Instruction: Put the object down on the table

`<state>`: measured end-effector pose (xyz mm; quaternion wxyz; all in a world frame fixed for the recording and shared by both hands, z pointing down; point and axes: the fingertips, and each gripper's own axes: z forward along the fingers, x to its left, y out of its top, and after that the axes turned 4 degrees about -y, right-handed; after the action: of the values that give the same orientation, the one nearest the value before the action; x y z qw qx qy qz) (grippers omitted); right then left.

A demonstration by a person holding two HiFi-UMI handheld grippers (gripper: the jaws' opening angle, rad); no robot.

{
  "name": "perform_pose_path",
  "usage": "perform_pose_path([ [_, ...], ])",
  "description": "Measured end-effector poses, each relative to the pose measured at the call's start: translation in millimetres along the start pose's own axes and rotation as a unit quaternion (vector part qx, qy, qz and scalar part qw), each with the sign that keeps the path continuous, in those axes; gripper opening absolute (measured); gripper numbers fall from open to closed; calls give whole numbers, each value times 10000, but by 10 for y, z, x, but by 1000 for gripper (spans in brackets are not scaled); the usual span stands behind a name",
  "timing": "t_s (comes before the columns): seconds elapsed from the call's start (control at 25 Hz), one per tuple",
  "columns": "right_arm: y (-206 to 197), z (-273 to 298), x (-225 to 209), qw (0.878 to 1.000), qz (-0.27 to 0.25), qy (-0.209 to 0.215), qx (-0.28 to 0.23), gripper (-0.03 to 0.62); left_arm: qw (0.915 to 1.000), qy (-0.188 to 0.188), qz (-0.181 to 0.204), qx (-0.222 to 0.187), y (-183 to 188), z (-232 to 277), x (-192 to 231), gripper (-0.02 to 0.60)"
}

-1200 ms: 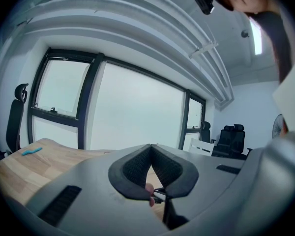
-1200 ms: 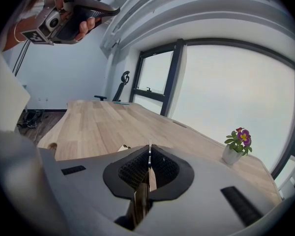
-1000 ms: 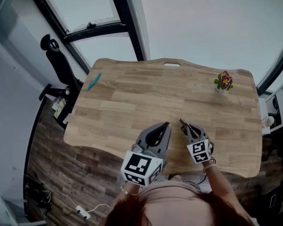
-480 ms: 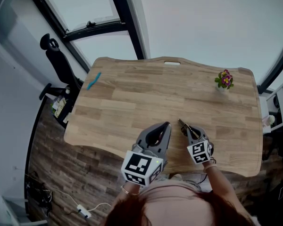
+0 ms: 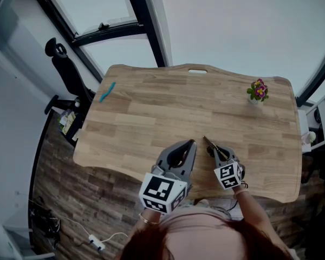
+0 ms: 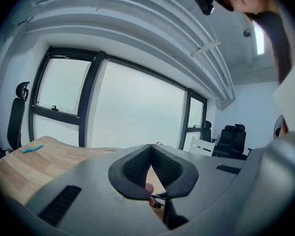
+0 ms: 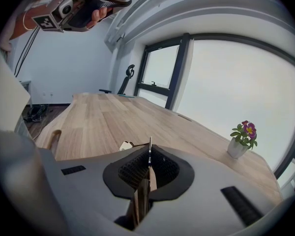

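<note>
A thin flat tool [image 5: 208, 143] with a wooden handle and a metal tip sticks out of my right gripper [image 5: 213, 149], which is shut on it above the near part of the wooden table [image 5: 151, 118]. In the right gripper view the tool [image 7: 143, 191] stands edge-on between the pads, its tip just past the right gripper [image 7: 149, 150]. My left gripper [image 5: 190, 144] hovers just to the left, shut with nothing in it. Its jaws meet at the tips in the left gripper view [image 6: 151, 146].
A small potted flower [image 5: 257, 93] stands at the table's far right, also in the right gripper view [image 7: 243, 139]. A blue object [image 5: 107, 92] lies at the far left corner. A black office chair [image 5: 65, 69] stands left of the table; windows lie beyond.
Almost nothing differs. The held tool's tip has crept very slightly away from me, and both grippers stay where they were.
</note>
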<state>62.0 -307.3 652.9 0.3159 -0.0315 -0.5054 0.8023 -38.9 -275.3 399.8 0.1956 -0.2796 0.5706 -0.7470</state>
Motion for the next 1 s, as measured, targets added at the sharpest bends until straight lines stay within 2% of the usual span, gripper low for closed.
perform_pose_path([
  [1.0,-60,31,240,9993,8,332,182,6,10000,-23,-62,-2,-35,-58,21,2],
])
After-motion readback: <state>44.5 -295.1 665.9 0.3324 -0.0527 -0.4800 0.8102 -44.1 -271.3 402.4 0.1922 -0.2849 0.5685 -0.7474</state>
